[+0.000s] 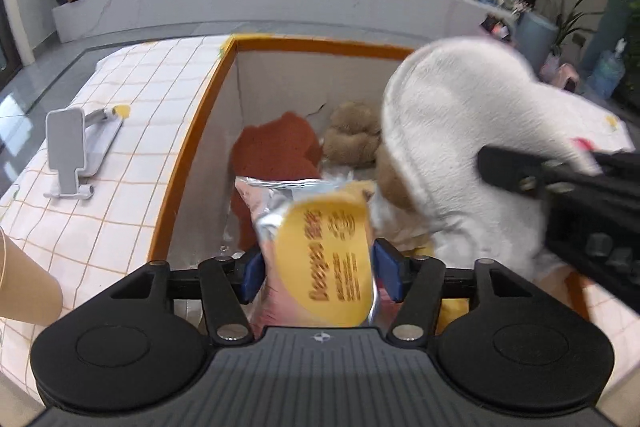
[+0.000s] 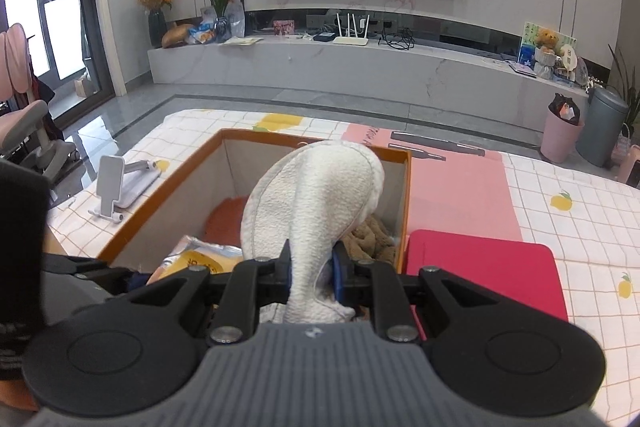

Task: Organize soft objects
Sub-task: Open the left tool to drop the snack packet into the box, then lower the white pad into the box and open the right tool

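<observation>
Blue pads of the left tool (image 1: 318,269) are standing apart beside a snack packet (image 1: 320,259), seemingly letting go into the orange-rimmed box (image 1: 192,155). Right tool (image 2: 311,273) is pinching a white plush slipper (image 2: 316,195) over the box; next, lowering and releasing.

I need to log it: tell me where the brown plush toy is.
The brown plush toy lies in the orange-rimmed box, at its far end beside the red cloth, just under the white slipper.
</observation>
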`<state>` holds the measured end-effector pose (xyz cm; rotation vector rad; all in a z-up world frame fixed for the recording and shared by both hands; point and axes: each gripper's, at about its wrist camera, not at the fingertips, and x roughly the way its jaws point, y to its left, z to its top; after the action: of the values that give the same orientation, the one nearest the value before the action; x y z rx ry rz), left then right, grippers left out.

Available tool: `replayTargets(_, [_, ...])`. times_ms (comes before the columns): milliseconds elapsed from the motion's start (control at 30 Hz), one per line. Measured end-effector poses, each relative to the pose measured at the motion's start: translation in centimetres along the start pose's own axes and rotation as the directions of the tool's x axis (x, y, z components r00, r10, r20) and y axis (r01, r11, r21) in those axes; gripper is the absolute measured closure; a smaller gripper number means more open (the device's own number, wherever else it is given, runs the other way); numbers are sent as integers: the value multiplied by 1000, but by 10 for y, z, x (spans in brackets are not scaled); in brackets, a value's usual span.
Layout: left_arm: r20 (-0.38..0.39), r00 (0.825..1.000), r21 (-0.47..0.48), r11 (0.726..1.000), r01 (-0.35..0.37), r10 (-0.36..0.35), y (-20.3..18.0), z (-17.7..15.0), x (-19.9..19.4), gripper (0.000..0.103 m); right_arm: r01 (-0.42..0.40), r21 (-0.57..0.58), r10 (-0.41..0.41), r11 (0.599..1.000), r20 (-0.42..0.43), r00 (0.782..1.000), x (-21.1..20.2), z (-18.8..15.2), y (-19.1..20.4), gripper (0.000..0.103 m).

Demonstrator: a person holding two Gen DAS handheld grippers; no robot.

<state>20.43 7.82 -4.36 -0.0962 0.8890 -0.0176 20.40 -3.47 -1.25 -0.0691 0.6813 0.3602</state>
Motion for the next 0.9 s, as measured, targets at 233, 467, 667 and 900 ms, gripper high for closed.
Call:
replayTargets(233, [102,993,5,998,-68,67,15,-9,-37,16,-76,6,76,997,-89,993,2,6,-1,87])
replayTargets(467, [134,991,-90,996,-3,15,38,-15,-54,23,-98,-55,77,994,-304,950,38,-14,16,87])
replayTargets(667, [120,992,-63,998,-16,24,33,-14,-48,23,-68,-174,8,982,-327,945,54,-24,32,88])
replayTargets(900, [142,989,-57,998,-23,31,32,-16,-51,23,-50,-232,-29,971,-322,946,57,-27,36,83])
